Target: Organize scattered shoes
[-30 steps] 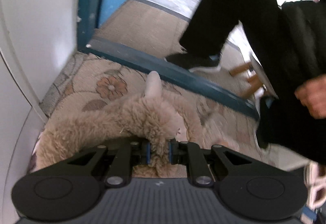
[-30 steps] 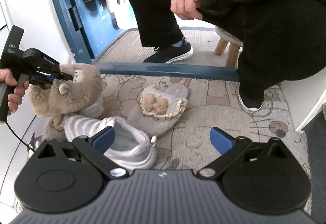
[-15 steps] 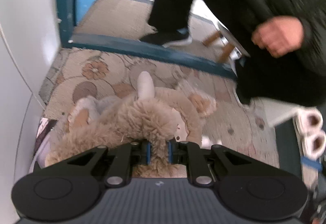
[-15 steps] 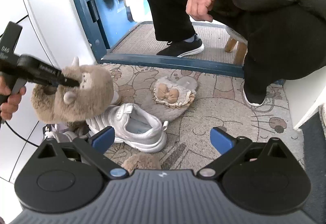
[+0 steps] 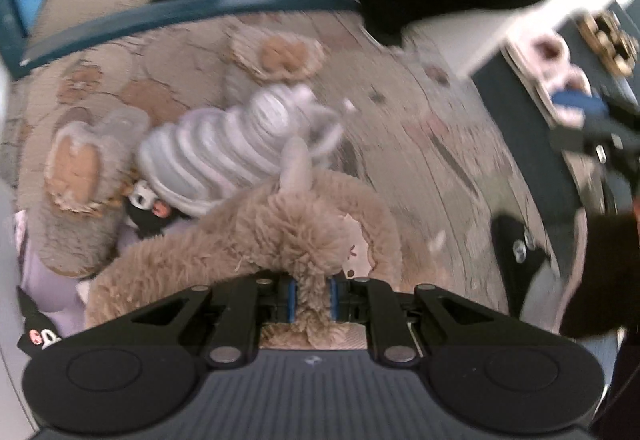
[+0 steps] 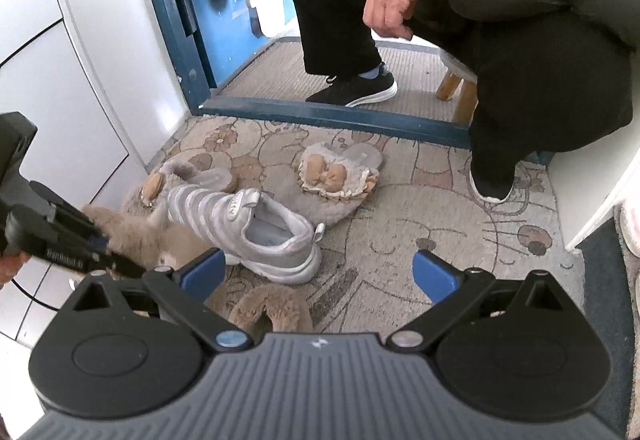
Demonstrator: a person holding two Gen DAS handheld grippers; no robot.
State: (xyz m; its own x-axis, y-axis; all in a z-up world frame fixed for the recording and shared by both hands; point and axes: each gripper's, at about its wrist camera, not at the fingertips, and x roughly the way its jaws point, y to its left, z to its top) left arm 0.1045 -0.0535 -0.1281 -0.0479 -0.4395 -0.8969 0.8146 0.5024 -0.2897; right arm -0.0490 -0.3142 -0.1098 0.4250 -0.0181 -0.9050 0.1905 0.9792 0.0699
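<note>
Fuzzy slipper (image 5: pixel 280 240) sits clamped in my left gripper (image 5: pixel 311 298) (right gripper (image 6: pixel 316 274) gapes wide, empty), near the grey sneaker (image 6: pixel 248 228)

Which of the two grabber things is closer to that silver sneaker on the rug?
Left. The left gripper, shut on a brown fuzzy slipper, hangs right beside the silver sneaker, by its toe. The right gripper is open, empty, and sits further back, behind the sneaker's heel.

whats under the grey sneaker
The grey sneaker lies across a fuzzy grey slipper; the toe end with its tan bow shows, the rest is covered.
</note>
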